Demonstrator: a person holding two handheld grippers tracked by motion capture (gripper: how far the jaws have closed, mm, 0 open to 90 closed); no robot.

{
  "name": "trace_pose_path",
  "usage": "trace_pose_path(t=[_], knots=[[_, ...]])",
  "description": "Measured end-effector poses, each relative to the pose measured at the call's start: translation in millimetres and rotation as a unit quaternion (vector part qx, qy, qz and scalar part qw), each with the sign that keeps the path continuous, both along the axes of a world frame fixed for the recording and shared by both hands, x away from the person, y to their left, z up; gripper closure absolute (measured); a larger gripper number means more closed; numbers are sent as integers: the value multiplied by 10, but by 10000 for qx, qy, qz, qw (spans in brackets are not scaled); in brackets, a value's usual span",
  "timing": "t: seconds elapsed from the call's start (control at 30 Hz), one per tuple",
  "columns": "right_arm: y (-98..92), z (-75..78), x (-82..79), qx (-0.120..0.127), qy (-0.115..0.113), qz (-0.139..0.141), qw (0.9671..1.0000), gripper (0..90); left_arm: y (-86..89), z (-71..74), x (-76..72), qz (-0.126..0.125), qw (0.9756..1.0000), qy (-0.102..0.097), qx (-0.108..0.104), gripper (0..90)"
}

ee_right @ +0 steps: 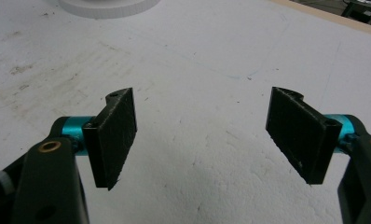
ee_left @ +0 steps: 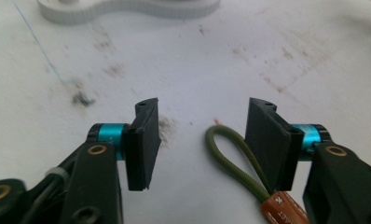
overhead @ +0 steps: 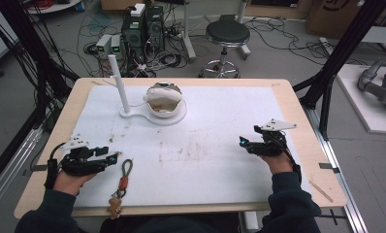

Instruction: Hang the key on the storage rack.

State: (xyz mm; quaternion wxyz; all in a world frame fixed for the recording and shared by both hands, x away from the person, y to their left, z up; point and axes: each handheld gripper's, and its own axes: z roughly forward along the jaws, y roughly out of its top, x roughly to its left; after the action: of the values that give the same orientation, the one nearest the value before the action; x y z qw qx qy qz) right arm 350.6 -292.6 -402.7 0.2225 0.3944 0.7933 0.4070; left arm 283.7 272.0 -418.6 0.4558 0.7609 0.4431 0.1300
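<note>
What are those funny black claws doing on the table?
A person holds a gripper in each hand. The left gripper is at a keychain: the keychain's green cord loop lies on the white mat between its open jaws, close to one jaw and not yet squeezed. The right gripper rests open over bare mat. Farther back stands a white stand with a post and a bowl-shaped thing.

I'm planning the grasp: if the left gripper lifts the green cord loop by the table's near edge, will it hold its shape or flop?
Probably flop: the cord loop looks thin and lies in a soft curve on the table. The orange tag and the small brown charm below it would likely dangle and swing. It seems light, so the left gripper may drag it if pushed.
</note>
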Motion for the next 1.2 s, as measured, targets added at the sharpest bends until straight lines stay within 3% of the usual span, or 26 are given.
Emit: trace_pose_path(t=[0.17,0.27,0.33,0.4,0.43,0.53,0.6,0.7,0.73,0.9,0.97,1.2], knots=[[16,-16,13,-8,36,11,10000,248,-170,-104,49,-133,9995,241,137,523],[12,-21,9,6,57,9,10000,248,-275,-132,73,-249,9985,266,397,554],[5,-22,4,-7,67,20,10000,248,-324,-171,89,-318,9968,346,641,582],[0,-25,-1,4,46,3,10000,249,-367,-210,100,-421,9932,442,993,669],[-4,-22,-8,6,65,3,10000,249,-381,-203,96,-424,9919,352,1140,715],[-11,-18,-16,13,33,-18,10000,249,-403,-179,114,-407,9899,366,1308,816],[-12,-21,-12,-7,23,7,10000,249,-399,-174,135,-386,9903,397,1273,835],[-3,-21,-14,2,38,-2,10000,249,-345,-152,177,-297,9932,383,1054,838],[-1,-21,-14,3,42,-6,10000,249,-328,-141,195,-204,9938,295,1048,839],[-1,-24,-8,-10,54,2,10000,249,-246,-100,356,48,9941,174,1068,839],[5,-20,-7,6,47,5,10000,249,-214,-100,503,229,9949,126,971,839],[10,-28,3,-6,74,-11,10000,249,-222,-94,676,418,9951,-1,897,840]])
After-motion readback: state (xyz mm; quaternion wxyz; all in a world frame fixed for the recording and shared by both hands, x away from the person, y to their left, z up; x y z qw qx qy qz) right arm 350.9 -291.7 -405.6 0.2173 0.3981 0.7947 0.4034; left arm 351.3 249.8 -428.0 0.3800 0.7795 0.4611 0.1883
